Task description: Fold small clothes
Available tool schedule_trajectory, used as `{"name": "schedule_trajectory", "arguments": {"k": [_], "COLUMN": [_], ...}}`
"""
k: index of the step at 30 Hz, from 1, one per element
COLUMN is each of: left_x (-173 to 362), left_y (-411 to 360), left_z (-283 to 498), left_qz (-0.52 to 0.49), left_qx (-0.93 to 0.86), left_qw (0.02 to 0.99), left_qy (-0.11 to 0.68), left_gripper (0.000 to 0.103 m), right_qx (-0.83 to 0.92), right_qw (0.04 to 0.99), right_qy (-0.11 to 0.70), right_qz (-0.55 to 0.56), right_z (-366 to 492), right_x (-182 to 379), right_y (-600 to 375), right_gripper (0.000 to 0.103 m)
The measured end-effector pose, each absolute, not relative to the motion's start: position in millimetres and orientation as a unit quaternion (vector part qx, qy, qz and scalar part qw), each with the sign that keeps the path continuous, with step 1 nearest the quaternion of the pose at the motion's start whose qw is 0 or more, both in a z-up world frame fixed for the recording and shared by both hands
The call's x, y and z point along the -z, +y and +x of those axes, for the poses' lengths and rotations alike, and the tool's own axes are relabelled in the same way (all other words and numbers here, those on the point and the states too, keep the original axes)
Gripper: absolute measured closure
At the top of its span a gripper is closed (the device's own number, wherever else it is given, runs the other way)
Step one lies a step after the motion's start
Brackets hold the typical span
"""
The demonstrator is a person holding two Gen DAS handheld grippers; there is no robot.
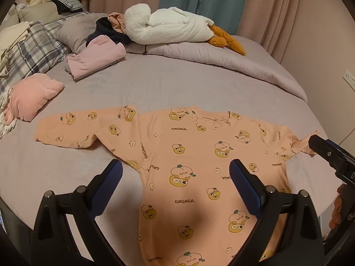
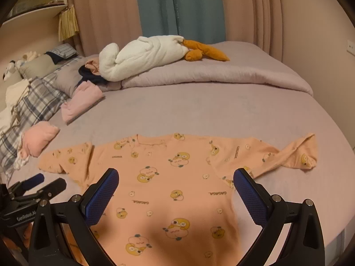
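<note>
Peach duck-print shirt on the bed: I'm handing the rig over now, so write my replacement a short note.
Left hand-held gripper: open, empty, above the shirt.
Right hand-held gripper: open, empty, above the shirt.
Peach shirt: flat on the bed, body spread; right sleeve doubled back at its end, left sleeve out straight.
Done: two pink folded pieces lie beside the pillows.
Left: fold this shirt.

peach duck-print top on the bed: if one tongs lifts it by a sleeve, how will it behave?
The peach top will probably be floppy: its right sleeve already lies creased and doubled over. It looks thin and flat, so likely light. Lifted by one sleeve, the body would probably drag across the bed sheet and bunch.
</note>
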State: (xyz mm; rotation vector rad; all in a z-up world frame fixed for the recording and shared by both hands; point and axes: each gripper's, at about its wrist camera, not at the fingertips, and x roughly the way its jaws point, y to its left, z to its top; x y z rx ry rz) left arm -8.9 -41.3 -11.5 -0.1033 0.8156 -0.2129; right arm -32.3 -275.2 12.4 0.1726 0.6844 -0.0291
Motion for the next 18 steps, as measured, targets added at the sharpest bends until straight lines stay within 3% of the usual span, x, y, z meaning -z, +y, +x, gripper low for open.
{"name": "schedule_trajectory", "arguments": {"k": [18], "left_x": [12.7], "left_y": [-37.3], "left_z": [-10.6], "left_qz": [-0.053], "left_qx": [0.107], "left_qw": [0.910], "left_qy": [0.396], "left_gripper": [0.006], "right_qx": [0.027], "right_qw": [0.934], "right_qy": [0.344], "right_qz": [0.094], "right_z": [-30.6], "right_x": [-9.7], "right_y": [-274.7], "right_gripper": [0.001]}}
